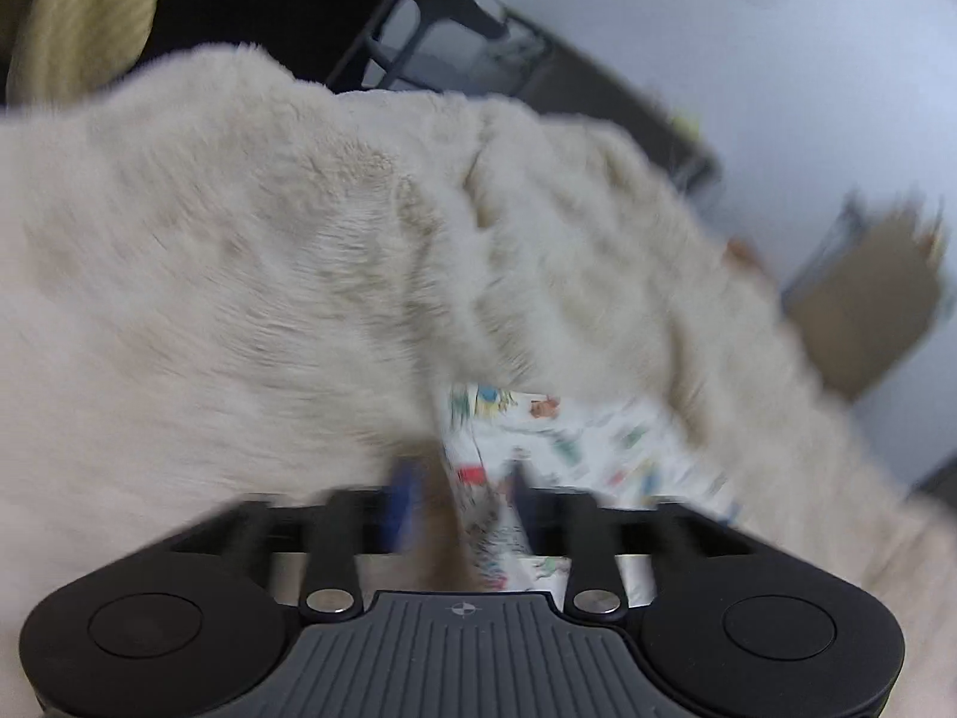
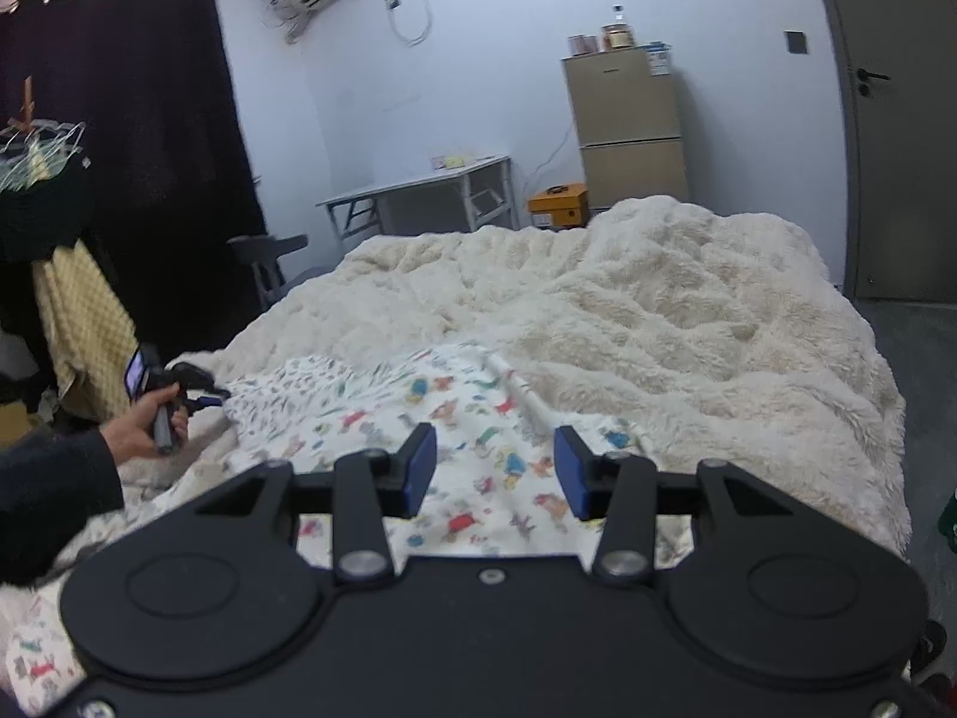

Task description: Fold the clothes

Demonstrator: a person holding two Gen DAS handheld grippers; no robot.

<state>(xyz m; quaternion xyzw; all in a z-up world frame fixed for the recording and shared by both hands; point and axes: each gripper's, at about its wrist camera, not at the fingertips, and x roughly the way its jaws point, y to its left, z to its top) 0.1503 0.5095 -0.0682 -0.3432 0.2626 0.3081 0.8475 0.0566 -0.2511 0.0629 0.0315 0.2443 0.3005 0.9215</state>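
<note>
Your white cotton garment printed with small coloured animals (image 2: 466,419) lies spread on the shaggy cream fleece blanket (image 2: 688,323) that covers the bed, and everything here is best placed against that garment. Your right gripper (image 2: 495,472) hovers just above its near portion, jaws spread with only printed cloth showing in the gap and nothing pinched. A rolled hem or cuff (image 2: 526,395) runs away from those jaws toward the far side of the garment, slightly to their right; that line looks like the long axis you will fold across.

Your left gripper (image 2: 200,398), held in your hand (image 2: 140,422) below a dark sleeve, sits at the garment's left edge, so it is the nearer one to that side. In its own view the left gripper (image 1: 454,496) has a strip of printed cloth (image 1: 484,514) running up between the jaws, which stand partly apart. Motion blur stops you from telling whether the pads actually press the cloth.

The garment's near edge is cut off behind the right gripper's body, and its overall shape is hard to make out.
</note>
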